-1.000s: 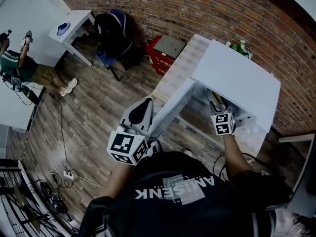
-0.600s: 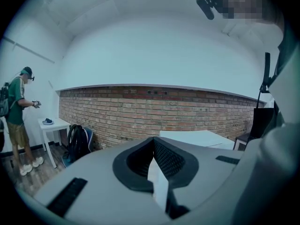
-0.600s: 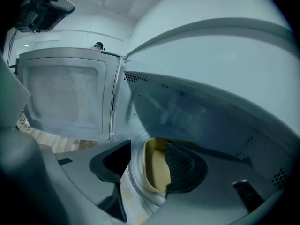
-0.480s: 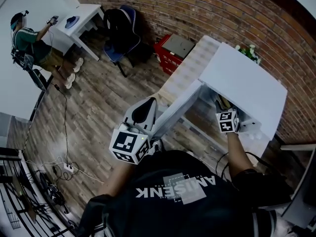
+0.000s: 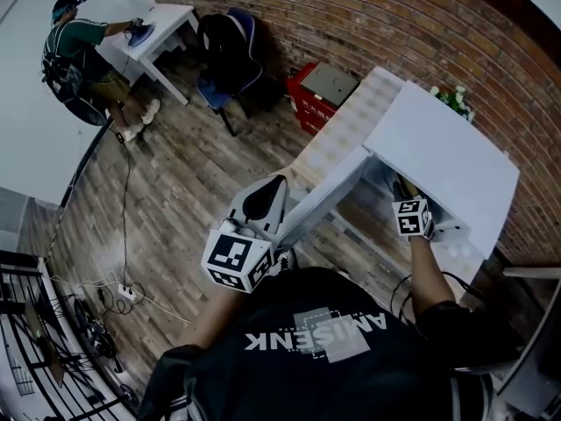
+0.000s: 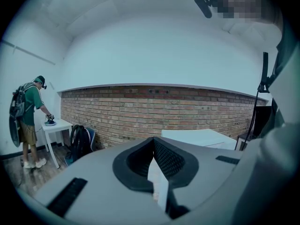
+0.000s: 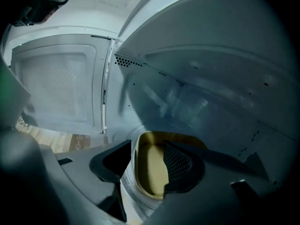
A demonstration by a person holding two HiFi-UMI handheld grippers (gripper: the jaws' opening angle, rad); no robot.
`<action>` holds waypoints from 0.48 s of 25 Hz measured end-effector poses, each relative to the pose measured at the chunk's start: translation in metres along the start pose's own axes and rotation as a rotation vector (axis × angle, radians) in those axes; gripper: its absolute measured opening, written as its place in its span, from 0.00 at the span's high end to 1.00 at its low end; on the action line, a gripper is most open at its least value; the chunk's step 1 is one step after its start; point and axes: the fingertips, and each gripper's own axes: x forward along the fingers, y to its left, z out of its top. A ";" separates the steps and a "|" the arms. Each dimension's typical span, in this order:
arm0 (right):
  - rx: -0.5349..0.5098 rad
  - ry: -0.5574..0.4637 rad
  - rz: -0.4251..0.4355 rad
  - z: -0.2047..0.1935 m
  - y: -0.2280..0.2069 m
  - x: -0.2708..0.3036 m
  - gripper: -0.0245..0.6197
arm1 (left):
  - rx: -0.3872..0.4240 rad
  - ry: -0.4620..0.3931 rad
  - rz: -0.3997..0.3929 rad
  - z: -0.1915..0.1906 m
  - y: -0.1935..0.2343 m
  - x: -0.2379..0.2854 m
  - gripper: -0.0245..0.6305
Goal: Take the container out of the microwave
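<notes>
The white microwave [image 5: 443, 152] stands on a light counter [image 5: 337, 143], its door [image 5: 329, 196] swung open toward me. My left gripper [image 5: 265, 198] is at the door's free edge. In the left gripper view a thin white panel edge [image 6: 158, 184] sits between the shut jaws. My right gripper [image 7: 150, 170] reaches into the cavity; only its marker cube [image 5: 412, 217] shows from above. There it is shut on the rim of a white container with a yellowish inside [image 7: 151, 156], one jaw outside the wall and one inside. The container rests on the cavity floor.
The open door [image 7: 56, 83] is on the left of the cavity. A brick wall runs behind the counter, with a plant [image 5: 454, 99] behind the microwave, a red box [image 5: 324, 90] and a chair [image 5: 230, 51]. A person [image 5: 79, 51] stands at a small white table [image 5: 162, 24]. Cables [image 5: 127, 292] lie on the floor.
The far person has walked up to the small white table. Both grippers keep about the same places at the door edge and inside the microwave.
</notes>
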 end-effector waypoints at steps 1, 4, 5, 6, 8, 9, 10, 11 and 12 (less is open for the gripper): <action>0.002 0.004 -0.003 -0.001 -0.001 0.001 0.59 | 0.001 0.001 -0.001 0.000 0.000 0.000 0.95; 0.015 0.002 0.001 0.000 0.000 0.006 0.59 | 0.004 0.000 0.007 -0.001 0.001 -0.003 0.95; 0.016 0.000 0.003 0.001 0.001 0.008 0.59 | 0.003 0.000 0.013 -0.001 0.003 -0.004 0.95; 0.011 0.001 0.004 0.002 0.001 0.008 0.59 | 0.003 -0.001 0.017 -0.001 0.003 -0.004 0.95; 0.003 0.008 0.000 0.001 -0.001 0.008 0.59 | -0.001 -0.001 0.021 -0.002 0.004 -0.003 0.95; 0.001 0.011 -0.003 0.000 -0.002 0.008 0.59 | -0.003 0.000 0.022 -0.003 0.004 -0.003 0.95; -0.001 0.012 -0.004 0.000 -0.002 0.009 0.59 | -0.005 0.000 0.023 -0.003 0.004 -0.003 0.95; -0.004 0.014 -0.006 -0.001 -0.002 0.009 0.59 | -0.006 0.000 0.023 -0.004 0.004 -0.003 0.95; -0.010 0.017 -0.006 -0.001 -0.001 0.010 0.59 | -0.006 0.001 0.022 -0.004 0.004 -0.003 0.95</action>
